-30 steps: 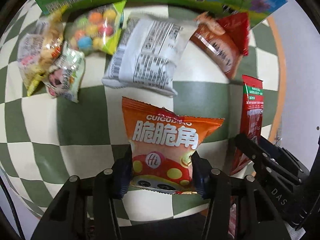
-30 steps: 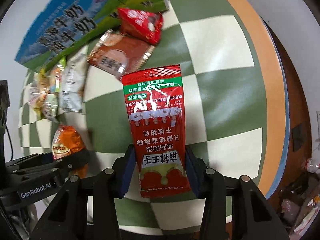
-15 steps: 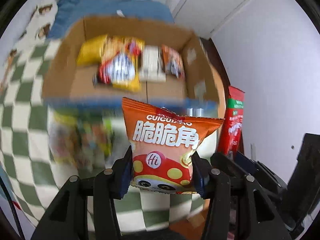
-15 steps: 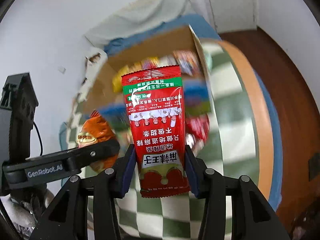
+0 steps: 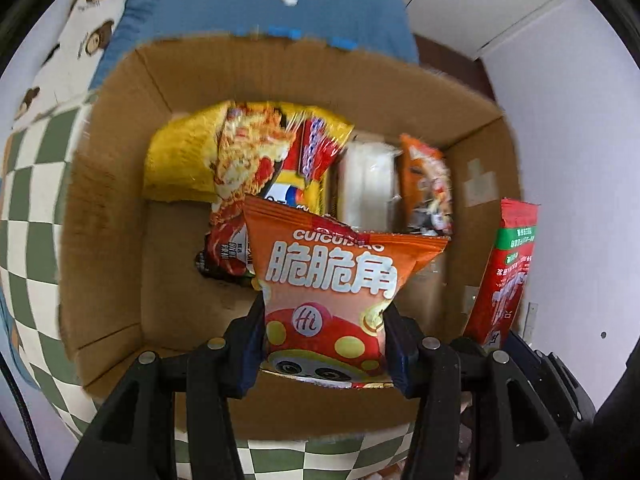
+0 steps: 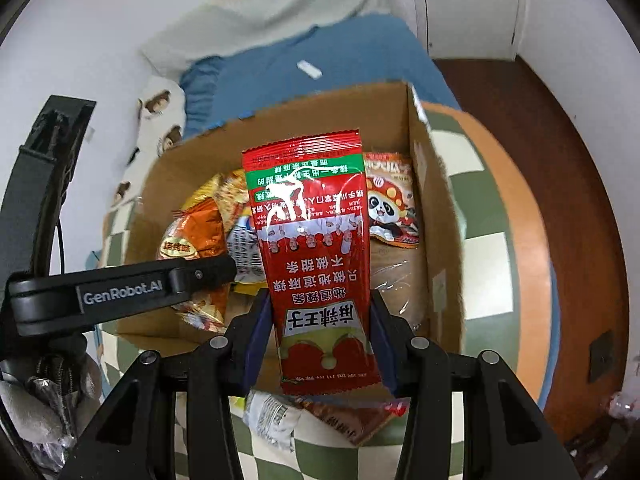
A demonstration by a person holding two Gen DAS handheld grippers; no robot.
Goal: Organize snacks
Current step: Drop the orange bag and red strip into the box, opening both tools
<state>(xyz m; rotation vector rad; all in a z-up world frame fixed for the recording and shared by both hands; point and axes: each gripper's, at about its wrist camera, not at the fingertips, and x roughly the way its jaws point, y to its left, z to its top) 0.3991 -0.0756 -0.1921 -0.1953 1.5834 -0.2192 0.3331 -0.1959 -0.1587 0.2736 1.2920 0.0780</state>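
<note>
Orange bag [image 5: 328, 280], clamped in the left gripper [image 5: 324, 344], hides part of the box's [image 5: 108, 208] blurred snacks; the right gripper [image 6: 316, 344] grips a red packet [image 6: 316, 248].

Orange snack bag [image 5: 332, 280]: "CUICUI", "脆脆角", "Hi"; left gripper arm [image 6: 120, 292]: "GenRobot.AI"; red packet [image 6: 316, 256]: "麻辣王子"

2 wrist fisheyes, close, angled down, sharing the cardboard box [image 5: 108, 200] [image 6: 420, 216]

one cardboard box [image 5: 112, 184], two held packets (orange [image 5: 332, 280], red [image 6: 316, 248])
</note>
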